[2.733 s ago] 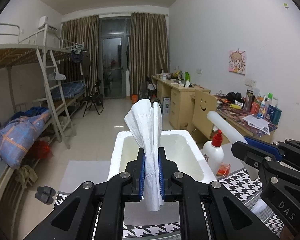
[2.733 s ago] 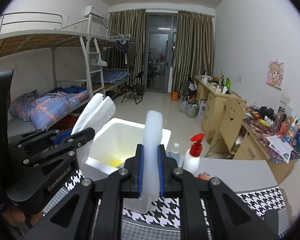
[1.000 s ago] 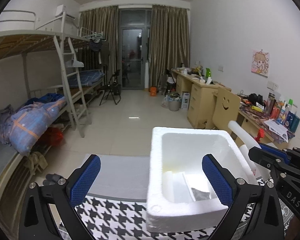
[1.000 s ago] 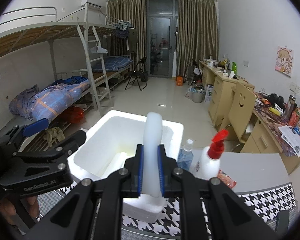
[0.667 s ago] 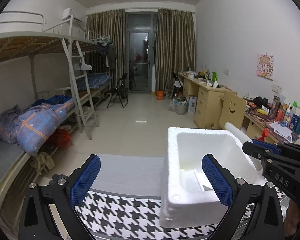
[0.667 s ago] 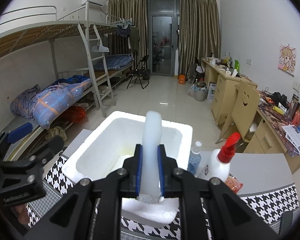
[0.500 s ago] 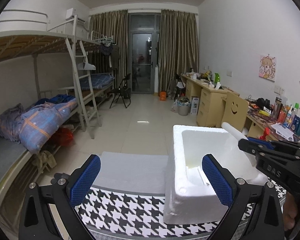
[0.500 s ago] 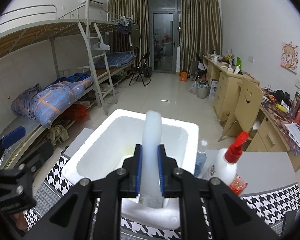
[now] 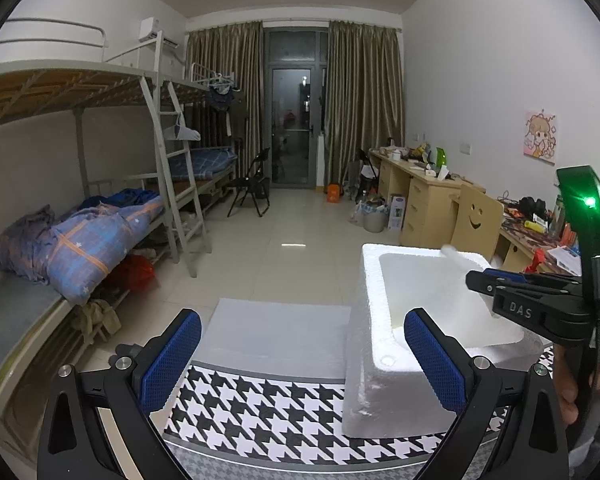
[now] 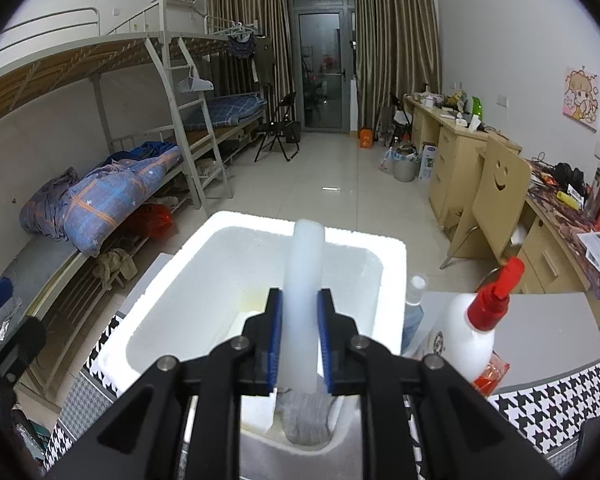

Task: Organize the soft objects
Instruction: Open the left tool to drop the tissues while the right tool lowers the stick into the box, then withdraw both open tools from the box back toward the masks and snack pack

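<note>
The white foam strip (image 10: 304, 280) between the fingers of the right gripper (image 10: 299, 344) looks very light and springy. It stands upright on its own above the blue pads, so it has some body, yet it probably bends and squashes easily under a firm squeeze. Its surface seems smooth and slightly glossy, so a light pinch could let it slide. The best hold is probably where it is taken now, low on the strip and across its thin sides, leaving the long upper part free.

In looks, it is a pale, milky, rounded-top strip, narrow from the front. Something grey and fabric-like (image 10: 306, 416) shows just under it, near the bottom of the box; I cannot tell whether that is part of it.

The strip stands over the near end of the white foam box (image 10: 172, 264), which sits on the desk (image 9: 260, 404) with its houndstooth cover. The right gripper's fingers are opening, with the strip between them; the pads appear to touch it on both sides. So this looks like the release into the box.

The left gripper (image 9: 302, 360) is to the left of the box, fingers spread wide and holding nothing. A spray bottle with a red nozzle (image 10: 472, 328) stands right of the box.
</note>
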Tool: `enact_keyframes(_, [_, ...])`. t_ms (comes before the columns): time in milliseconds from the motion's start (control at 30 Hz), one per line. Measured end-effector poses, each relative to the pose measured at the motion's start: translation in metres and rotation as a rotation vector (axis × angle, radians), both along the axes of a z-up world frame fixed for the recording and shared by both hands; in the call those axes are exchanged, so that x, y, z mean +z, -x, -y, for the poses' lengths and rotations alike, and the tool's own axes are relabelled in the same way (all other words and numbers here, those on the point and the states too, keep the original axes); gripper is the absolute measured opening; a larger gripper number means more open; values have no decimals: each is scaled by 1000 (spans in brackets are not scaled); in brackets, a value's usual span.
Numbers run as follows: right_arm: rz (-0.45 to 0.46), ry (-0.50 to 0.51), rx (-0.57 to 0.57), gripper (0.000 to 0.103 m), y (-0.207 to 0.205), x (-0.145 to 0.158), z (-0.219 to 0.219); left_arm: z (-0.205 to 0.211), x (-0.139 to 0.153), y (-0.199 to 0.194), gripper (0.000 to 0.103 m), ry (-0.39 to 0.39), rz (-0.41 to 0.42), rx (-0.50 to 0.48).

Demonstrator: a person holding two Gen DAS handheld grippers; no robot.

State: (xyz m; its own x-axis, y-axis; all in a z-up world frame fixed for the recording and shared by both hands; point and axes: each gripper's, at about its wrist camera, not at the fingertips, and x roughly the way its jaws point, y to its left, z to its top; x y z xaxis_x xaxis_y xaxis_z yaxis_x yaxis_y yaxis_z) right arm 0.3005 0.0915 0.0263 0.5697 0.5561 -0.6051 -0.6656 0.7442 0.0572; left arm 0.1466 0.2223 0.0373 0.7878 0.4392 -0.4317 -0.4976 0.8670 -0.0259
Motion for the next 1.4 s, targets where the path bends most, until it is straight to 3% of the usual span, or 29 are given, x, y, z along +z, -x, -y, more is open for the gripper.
enact_keyframes(33, [-3, 11, 1, 31, 0, 0, -2, 0, 0, 2, 102, 1, 1, 1])
enact_keyframes(100, [-7, 30, -7, 59, 1, 0, -2, 0, 0, 3, 102, 0, 3, 3])
enact_keyframes(167, [7, 18, -11, 71, 5, 3, 1, 1, 1, 4, 102, 1, 5, 1])
enact_keyframes(400, [57, 18, 0, 71, 21, 17, 11, 9, 5, 10, 102, -2, 13, -21])
enact_keyframes(567, [44, 14, 13, 72, 32, 22, 20, 14, 7, 14, 102, -7, 5, -17])
enact_keyframes(667, [59, -5, 17, 82, 43, 26, 31, 19, 9, 19, 102, -6, 13, -28])
enact_keyframes(1400, [132, -50, -15, 83, 92, 50, 79, 65, 29, 55, 102, -35, 62, -105])
